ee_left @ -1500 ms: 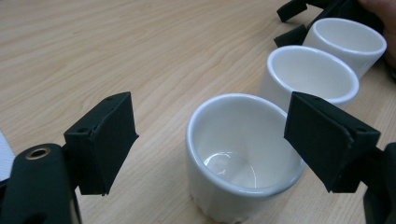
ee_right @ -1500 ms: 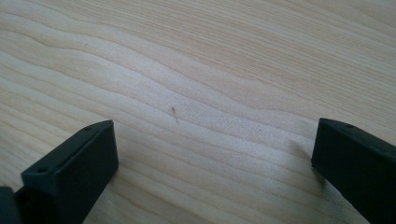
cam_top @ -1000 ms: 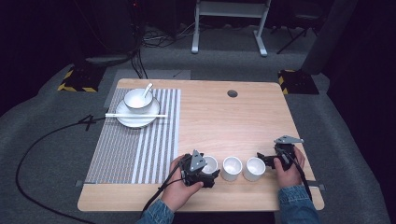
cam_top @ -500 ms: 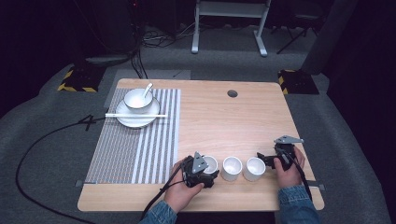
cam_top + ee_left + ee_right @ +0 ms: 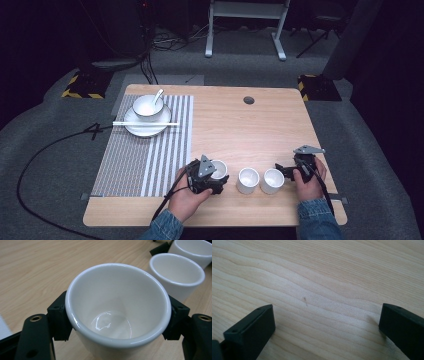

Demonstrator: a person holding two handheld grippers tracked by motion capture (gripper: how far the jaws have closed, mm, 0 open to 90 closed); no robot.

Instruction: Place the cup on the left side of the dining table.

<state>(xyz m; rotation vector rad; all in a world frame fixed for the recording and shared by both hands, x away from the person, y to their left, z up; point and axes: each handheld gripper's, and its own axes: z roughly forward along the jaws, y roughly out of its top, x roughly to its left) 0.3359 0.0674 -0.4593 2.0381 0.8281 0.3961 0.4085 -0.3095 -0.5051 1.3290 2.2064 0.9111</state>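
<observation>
Three white cups stand in a row low in the high view, right of centre along the near edge of the wooden table [image 5: 260,130]. The left gripper [image 5: 212,176] has its two black jaws pressed against opposite sides of the leftmost cup [image 5: 217,169]; in the left gripper view that cup [image 5: 117,310] sits between the jaws, empty and glossy inside, pinched just below its rim. Whether it is lifted clear of the wood or only gripped where it stands, I cannot tell.

The middle cup [image 5: 248,180] and the right cup [image 5: 272,180] stand just beside each other, apart from the gripped one. The right gripper [image 5: 283,171] sits close to the right cup, at its right side; in the right gripper view its jaws are spread wide with bare wood grain between them, holding nothing.

In the upper left of the high view, a striped placemat [image 5: 150,150] carries a plate [image 5: 146,127] with a bowl [image 5: 147,106], a spoon [image 5: 157,95] leaning in it, and chopsticks [image 5: 145,123] laid across.

As a judgement, the work is at an early stage: one cup is grasped, none has reached a new place, and two cups wait untouched
</observation>
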